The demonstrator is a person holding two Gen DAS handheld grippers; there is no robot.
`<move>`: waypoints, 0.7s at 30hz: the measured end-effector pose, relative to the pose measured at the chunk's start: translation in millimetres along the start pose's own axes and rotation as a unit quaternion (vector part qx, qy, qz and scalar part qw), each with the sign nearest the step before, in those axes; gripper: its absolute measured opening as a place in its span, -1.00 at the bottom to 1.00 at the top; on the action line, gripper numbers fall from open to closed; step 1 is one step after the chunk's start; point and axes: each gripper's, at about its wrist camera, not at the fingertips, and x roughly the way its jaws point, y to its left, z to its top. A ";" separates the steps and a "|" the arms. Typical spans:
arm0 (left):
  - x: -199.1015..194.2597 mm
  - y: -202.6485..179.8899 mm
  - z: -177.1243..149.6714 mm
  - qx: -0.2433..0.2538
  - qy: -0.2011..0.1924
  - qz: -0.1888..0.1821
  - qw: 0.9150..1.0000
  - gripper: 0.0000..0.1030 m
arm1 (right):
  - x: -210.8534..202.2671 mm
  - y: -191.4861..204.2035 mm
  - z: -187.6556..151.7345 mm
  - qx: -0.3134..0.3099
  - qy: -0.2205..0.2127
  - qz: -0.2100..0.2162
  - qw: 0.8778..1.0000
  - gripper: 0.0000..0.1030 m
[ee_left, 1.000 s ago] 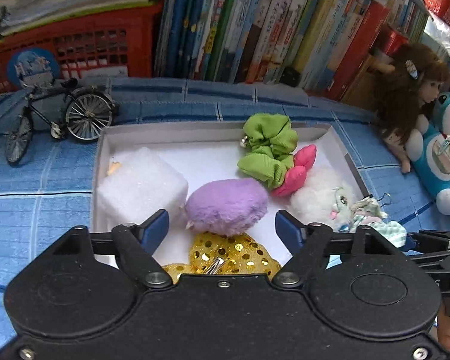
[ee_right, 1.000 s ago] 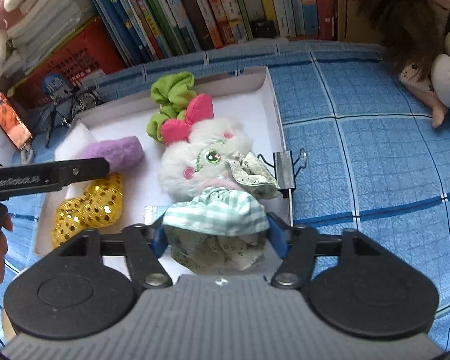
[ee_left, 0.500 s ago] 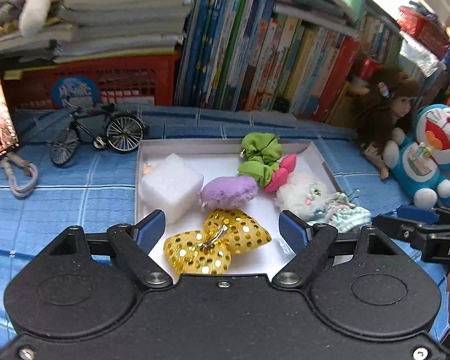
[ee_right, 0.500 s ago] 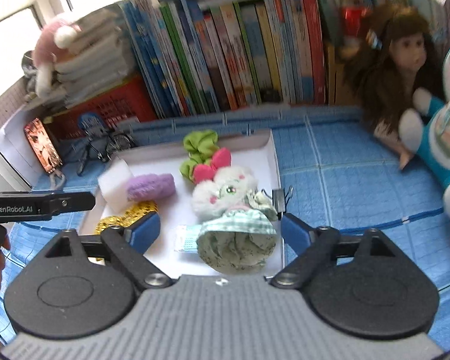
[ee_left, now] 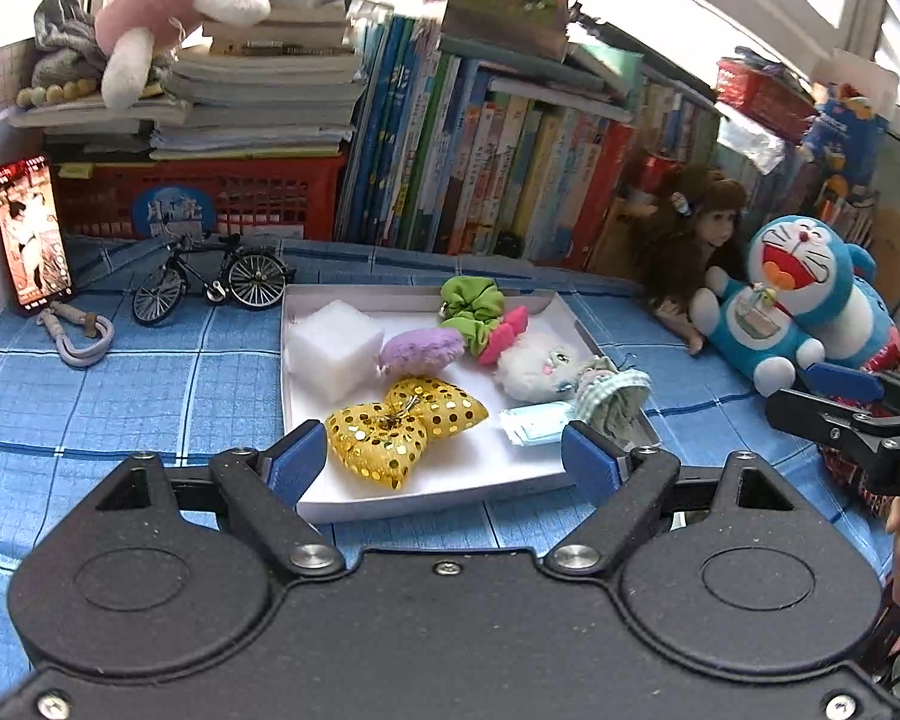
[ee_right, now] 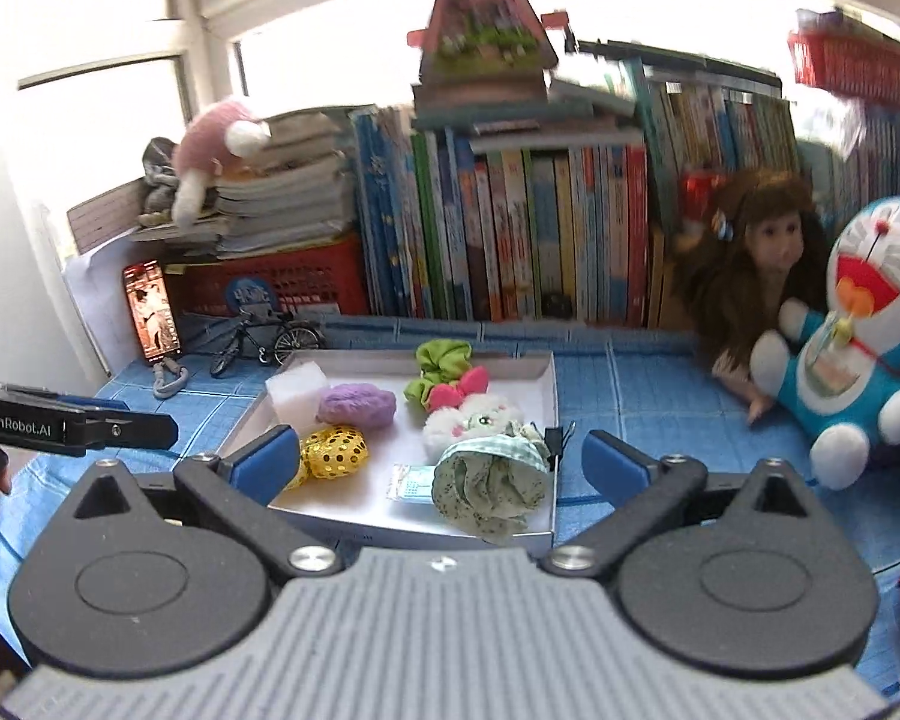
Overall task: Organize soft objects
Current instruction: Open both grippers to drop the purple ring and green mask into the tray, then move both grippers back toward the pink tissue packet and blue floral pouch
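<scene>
**Left wrist and right wrist views: both grippers held back from the filled tray**

Left wrist view shows the left gripper (ee_left: 444,459) spread wide with nothing between its blue fingertips, held short of the near edge of a shallow white tray (ee_left: 426,501) that sits on a blue checked cloth (ee_left: 120,396). Inside the tray, a white foam cube (ee_left: 335,348) stands at the back left, with a purple plush puff (ee_left: 421,349) just beside it. A gold sequin bow (ee_left: 403,423) lies in front of both. A green scrunchie (ee_left: 473,309) rests at the back, touching the pink ears of a white plush toy (ee_left: 534,363). The toy's green checked dress (ee_left: 612,399) reaches the tray's right wall, and a small pale packet (ee_left: 534,425) lies beside it; what the packet holds is too small to tell.

From the right wrist view, the right gripper (ee_right: 441,465) is likewise released and empty, hanging back over the tray's near edge, with the dress bunched closest to it. A black binder clip (ee_right: 555,441) appears to sit on the tray's right rim, though the dress partly hides it.

Beyond the tray stand a model bicycle (ee_left: 210,285), a lit phone (ee_left: 30,234) leaning at the left, a red basket (ee_left: 210,198), a row of books (ee_left: 498,180), a brown-haired doll (ee_left: 702,252) and a blue cat plush (ee_left: 804,306).
</scene>
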 end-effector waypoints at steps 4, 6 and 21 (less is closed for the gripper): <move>-18.6 -2.5 -17.6 -0.001 -0.019 -0.003 1.000 0.64 | -21.3 10.5 -12.3 -0.035 -0.030 -0.007 0.999 1.00; -26.1 -3.7 -27.6 0.006 -0.029 -0.006 1.000 0.66 | -29.4 14.6 -21.2 -0.051 -0.044 -0.008 0.998 1.00; -53.3 7.9 -102.7 -0.011 -0.102 0.021 0.995 0.75 | -58.5 12.2 -98.1 -0.061 -0.122 -0.030 0.990 1.00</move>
